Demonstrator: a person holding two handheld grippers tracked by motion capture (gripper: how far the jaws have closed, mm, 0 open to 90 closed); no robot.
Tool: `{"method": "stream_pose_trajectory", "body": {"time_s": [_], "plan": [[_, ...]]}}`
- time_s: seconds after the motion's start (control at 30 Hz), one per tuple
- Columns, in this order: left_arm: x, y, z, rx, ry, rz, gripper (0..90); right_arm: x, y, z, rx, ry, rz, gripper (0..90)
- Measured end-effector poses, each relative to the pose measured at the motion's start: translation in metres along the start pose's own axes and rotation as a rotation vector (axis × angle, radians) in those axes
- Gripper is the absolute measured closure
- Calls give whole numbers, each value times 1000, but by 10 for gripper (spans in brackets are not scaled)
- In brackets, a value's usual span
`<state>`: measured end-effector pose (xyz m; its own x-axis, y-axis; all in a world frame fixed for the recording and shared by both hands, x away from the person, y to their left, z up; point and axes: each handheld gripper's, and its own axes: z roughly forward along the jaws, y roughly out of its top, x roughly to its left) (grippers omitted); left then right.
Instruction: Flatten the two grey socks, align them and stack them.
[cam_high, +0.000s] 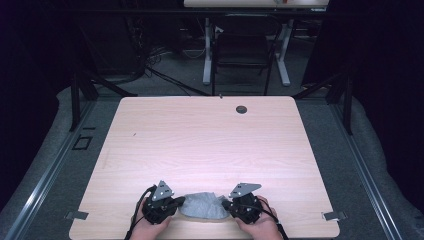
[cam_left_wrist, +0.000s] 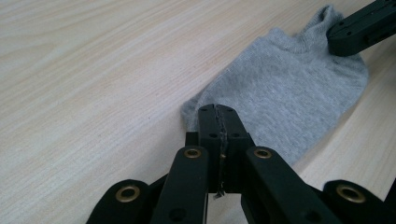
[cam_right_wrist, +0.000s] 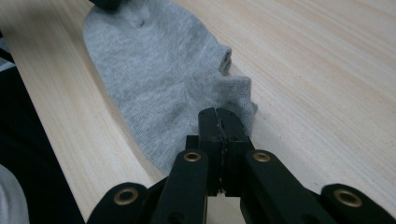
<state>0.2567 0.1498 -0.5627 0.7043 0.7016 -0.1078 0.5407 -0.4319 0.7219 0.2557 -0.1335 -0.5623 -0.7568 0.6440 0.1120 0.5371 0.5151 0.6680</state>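
Now the wooden table (cam_high: 210, 140) carries a grey sock (cam_high: 202, 206) near its front edge, flat between both hands. Left gripper (cam_left_wrist: 218, 112) and right gripper (cam_right_wrist: 218, 114) each have jaws pressed together at opposite sock ends.

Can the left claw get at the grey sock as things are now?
Probably yes. The left claw already sits at one end of the grey sock, jaws closed, with the edge seemingly pinched. The right claw is at the other end, and nothing lies between on the table.
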Motion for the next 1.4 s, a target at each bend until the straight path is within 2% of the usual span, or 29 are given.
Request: {"method": "stream_pose_trajectory", "body": {"time_s": [0.1,0.13,0.43,0.47,0.6,0.63,0.67,0.73,0.9,1.0,1.1,1.4], "plan": [[2,-1,3,10,4,3,899,-1,-1,2,25,-1,-7,900],[2,-1,4,10,7,-6,899,-2,-1,3,18,1,0,900],[3,-2,10,19,12,-3,900,-7,0,6,36,0,14,900],[4,-2,10,19,13,-2,900,-8,0,7,22,0,23,900],[7,0,13,12,17,-13,900,-12,3,9,32,-6,30,900],[8,0,14,14,19,-11,900,-12,3,11,18,-1,40,900],[9,1,15,5,21,-29,900,-13,4,11,20,-12,37,900],[12,3,17,11,20,-31,900,-15,7,13,25,-16,37,900],[15,9,22,11,37,-29,899,-23,13,17,27,-16,50,900],[18,12,24,14,47,-27,899,-30,19,20,22,-33,59,900],[26,18,29,13,58,-31,899,-37,24,24,23,-40,74,900],[35,23,36,-16,70,-62,897,-52,35,32,6,-66,98,900]]}}
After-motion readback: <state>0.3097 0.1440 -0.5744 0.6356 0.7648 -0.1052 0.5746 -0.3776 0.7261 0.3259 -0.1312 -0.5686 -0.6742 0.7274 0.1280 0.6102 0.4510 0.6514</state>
